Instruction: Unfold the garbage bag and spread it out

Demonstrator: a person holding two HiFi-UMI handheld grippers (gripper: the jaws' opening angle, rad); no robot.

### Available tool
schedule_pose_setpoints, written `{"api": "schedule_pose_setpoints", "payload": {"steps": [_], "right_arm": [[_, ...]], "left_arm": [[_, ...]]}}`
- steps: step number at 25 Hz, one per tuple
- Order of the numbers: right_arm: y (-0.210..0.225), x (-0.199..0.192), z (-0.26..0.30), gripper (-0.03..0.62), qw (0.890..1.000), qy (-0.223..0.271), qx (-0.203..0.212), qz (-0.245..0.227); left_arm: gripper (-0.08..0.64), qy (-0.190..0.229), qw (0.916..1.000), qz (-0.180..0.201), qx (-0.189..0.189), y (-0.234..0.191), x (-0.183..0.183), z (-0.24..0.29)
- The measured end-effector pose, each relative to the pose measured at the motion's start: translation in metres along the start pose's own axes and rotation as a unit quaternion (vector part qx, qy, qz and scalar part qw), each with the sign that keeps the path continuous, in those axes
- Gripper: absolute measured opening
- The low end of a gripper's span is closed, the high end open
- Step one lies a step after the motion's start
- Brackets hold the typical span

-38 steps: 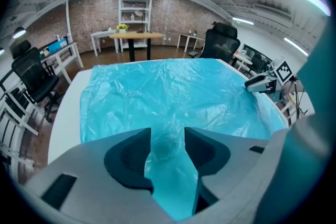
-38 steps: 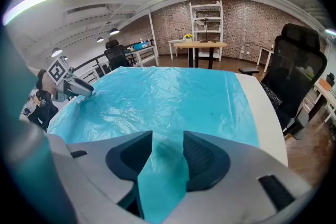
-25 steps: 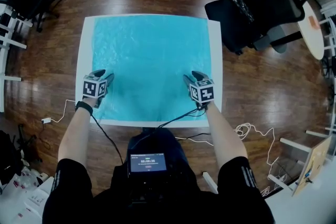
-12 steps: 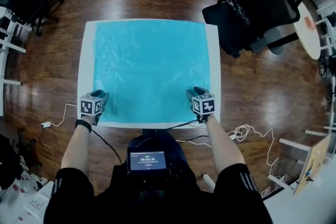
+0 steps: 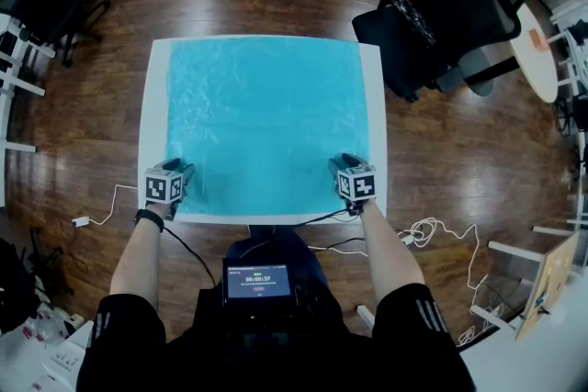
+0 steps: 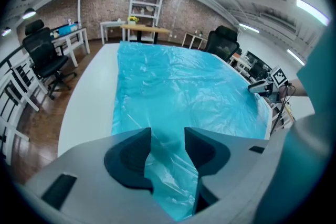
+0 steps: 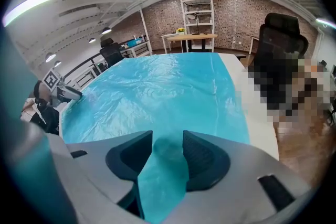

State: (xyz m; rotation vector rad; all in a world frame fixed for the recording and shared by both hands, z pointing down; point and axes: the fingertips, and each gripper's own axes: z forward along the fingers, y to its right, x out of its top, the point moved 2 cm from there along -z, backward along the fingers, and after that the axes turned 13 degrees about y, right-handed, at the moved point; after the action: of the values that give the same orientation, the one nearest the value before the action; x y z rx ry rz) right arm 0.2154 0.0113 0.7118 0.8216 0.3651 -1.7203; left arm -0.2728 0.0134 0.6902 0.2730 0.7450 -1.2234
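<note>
As it lies now: the thin turquoise plastic garbage bag (image 5: pixel 266 119) is opened to a single flat sheet. It covers most of the white rectangular table (image 5: pixel 152 124), with a bare white margin at the left, right and near sides.
Done: unfolding looks complete; no doubled-over flap shows from the head view.
Left to do: fine ripples and creases run across the film, strongest in the left half. The near corners may want a last tug flat. Judged close to finished.
Left tool (image 5: pixel 186 170): at the bag's near left corner, pointing down and forward. Jaws stand wide, with crinkled film showing in the gap and no pad seen pinching it.
Right tool (image 5: pixel 343 163): at the near right corner. Jaws likewise apart, with smoother film in the gap and no pinch seen.
Contact: whether either tool's tips rest on the film cannot be told.
Count, bag: one.
Count, table: one.
Count, tools: two, one in each hand.
Count, chairs: one black office chair (image 5: pixel 441 18) just beside the table's far right corner. Others stand farther off in the room and are not tallied.
Count, cables: one white cable (image 5: pixel 441 229) loose on the wooden floor to the right.
</note>
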Motion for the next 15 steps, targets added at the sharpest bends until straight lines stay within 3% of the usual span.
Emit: {"api": "schedule_pose_setpoints", "payload": {"steps": [6,11,15], "right_arm": [[0.001,-0.002,0.001,0.213,1.000,-0.004,-0.010,-0.011],[-0.005,0.011,-0.002,0.192,0.999,0.008,-0.017,-0.049],[-0.003,0.010,-0.001,0.192,0.999,0.003,-0.027,-0.043]], "left_arm": [[0.210,0.004,0.9999,0.011,0.007,0.000,-0.001,0.001],[0.212,-0.012,0.9996,0.024,0.011,0.001,-0.002,0.003],[0.212,-0.009,0.9998,0.012,0.012,0.002,0.003,0.002]]}}
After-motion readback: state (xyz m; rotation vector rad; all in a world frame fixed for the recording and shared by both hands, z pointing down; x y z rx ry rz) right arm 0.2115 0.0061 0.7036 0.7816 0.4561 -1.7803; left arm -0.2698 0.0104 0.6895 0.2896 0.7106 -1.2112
